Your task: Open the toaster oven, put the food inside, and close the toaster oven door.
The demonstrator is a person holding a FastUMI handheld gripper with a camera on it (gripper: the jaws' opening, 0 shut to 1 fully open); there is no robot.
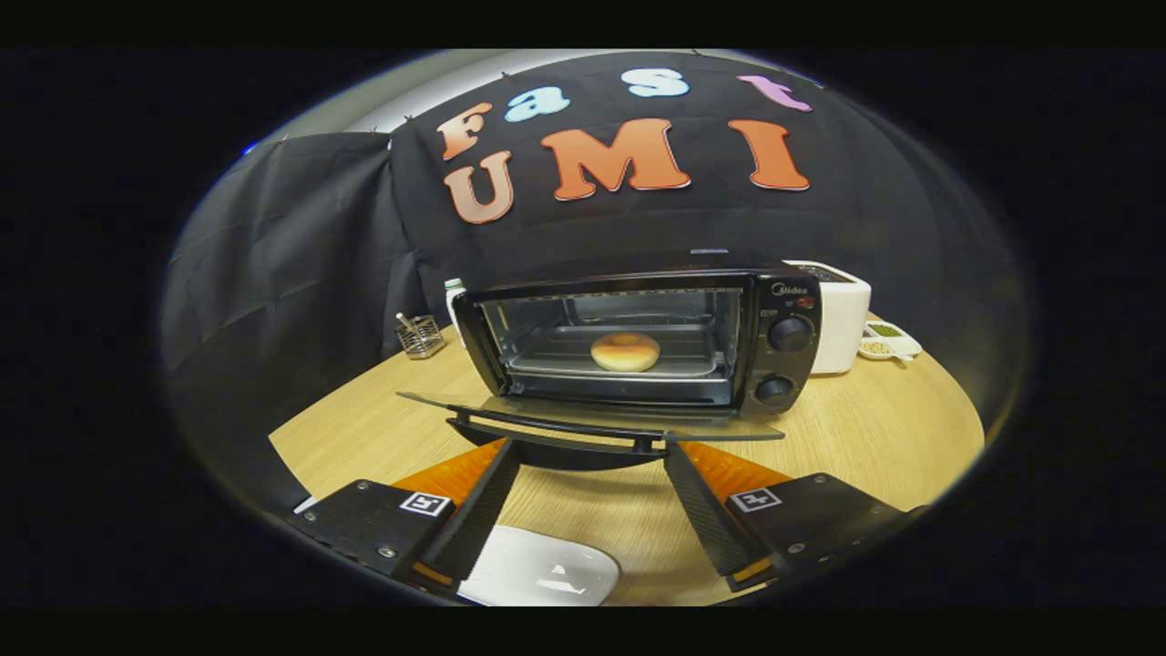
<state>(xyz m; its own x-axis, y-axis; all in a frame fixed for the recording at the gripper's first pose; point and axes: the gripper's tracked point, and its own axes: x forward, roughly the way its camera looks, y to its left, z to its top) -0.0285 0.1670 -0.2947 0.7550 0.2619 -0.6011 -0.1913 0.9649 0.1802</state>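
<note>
The black toaster oven [782,310] stands on the wooden table with its glass door [583,412] folded down flat toward me. A round golden bun [625,352] lies on the metal tray [565,364] inside the oven. My gripper [590,449] is open, its two dark fingers spread wide. Their tips sit just under the door's black handle bar [556,428], one at each side, with nothing pressed between them.
A white plate [537,572] lies on the table between the fingers, close to me. A white appliance [843,321] and a small dish of food [888,344] stand right of the oven. A wire holder [421,335] and a bottle [453,301] stand at its left.
</note>
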